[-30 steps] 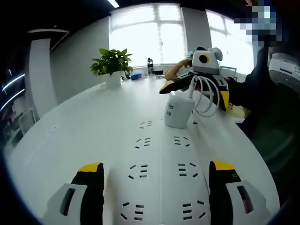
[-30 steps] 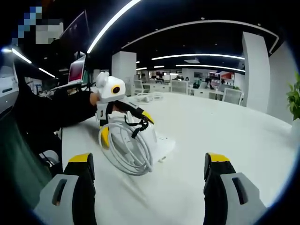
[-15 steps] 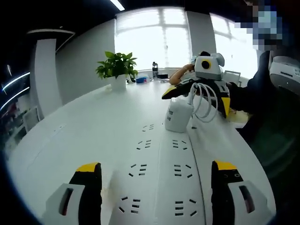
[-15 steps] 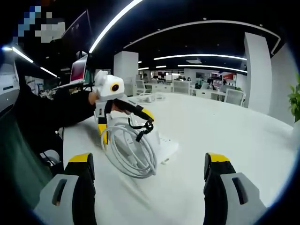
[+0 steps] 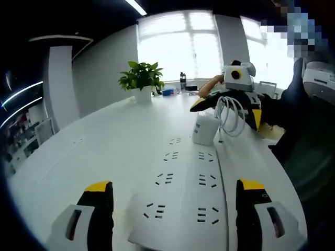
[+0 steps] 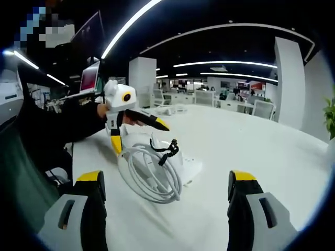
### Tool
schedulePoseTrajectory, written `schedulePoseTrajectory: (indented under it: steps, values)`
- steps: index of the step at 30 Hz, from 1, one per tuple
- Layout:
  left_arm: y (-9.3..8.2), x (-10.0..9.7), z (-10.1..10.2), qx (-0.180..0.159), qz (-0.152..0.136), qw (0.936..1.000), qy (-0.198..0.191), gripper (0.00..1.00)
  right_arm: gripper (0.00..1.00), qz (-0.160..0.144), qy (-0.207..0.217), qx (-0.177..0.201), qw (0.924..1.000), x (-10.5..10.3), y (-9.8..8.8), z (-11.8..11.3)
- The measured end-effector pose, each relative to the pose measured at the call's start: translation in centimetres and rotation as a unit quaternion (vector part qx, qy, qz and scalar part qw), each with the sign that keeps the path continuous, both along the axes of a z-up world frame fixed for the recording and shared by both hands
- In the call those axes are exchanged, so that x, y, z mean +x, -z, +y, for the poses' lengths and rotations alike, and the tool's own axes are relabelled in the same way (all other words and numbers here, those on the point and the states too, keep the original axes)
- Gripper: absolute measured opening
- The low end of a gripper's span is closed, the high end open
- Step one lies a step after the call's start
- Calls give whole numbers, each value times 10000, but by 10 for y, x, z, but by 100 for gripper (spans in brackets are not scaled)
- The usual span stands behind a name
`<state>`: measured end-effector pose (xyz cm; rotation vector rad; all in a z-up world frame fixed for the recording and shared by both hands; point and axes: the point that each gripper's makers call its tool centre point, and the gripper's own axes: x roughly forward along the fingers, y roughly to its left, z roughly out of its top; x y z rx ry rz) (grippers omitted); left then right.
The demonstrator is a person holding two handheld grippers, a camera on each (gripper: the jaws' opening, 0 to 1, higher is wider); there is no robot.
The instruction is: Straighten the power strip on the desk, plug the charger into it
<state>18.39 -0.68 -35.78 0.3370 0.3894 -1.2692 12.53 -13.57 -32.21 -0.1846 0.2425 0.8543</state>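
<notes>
You're in an open-plan office — big shared white desk [image 5: 104, 141] running down the room, potted plant [image 5: 140, 78] at its far end by a wall of bright windows [image 5: 180, 44]. The right gripper view gives you long ceiling light strips [image 6: 225, 64], white square columns [image 6: 140, 78], rows of desks with office chairs [image 6: 261, 108] in the background, and a monitor [image 6: 90, 77] on the left — typical workstation floor.

White power strip [image 5: 183, 201]; white charger [image 5: 205, 128]; yellow-tipped black left gripper [image 5: 175, 191]
</notes>
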Motion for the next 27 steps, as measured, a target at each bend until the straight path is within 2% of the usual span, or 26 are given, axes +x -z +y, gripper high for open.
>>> schedulePoseTrajectory:
  steps: [5,10,15,21,27]
  values:
    - [-11,0,7,-34,-101,9995,-285,99,97,-43,-50,-6,10000,-2,-4,4]
    - [-16,-2,10,11,-246,9991,-357,99,97,-76,-89,16,9999,-1,-8,8]
    - [-19,-10,10,-50,-71,9992,-381,99,97,-105,-118,7,9999,0,-11,10]
    - [-27,-16,12,-151,-133,9986,-490,99,97,-119,-106,-2,9999,1,-12,10]
    - [-33,-26,13,-249,-75,9980,-577,98,97,-119,-116,-2,9999,1,-13,11]
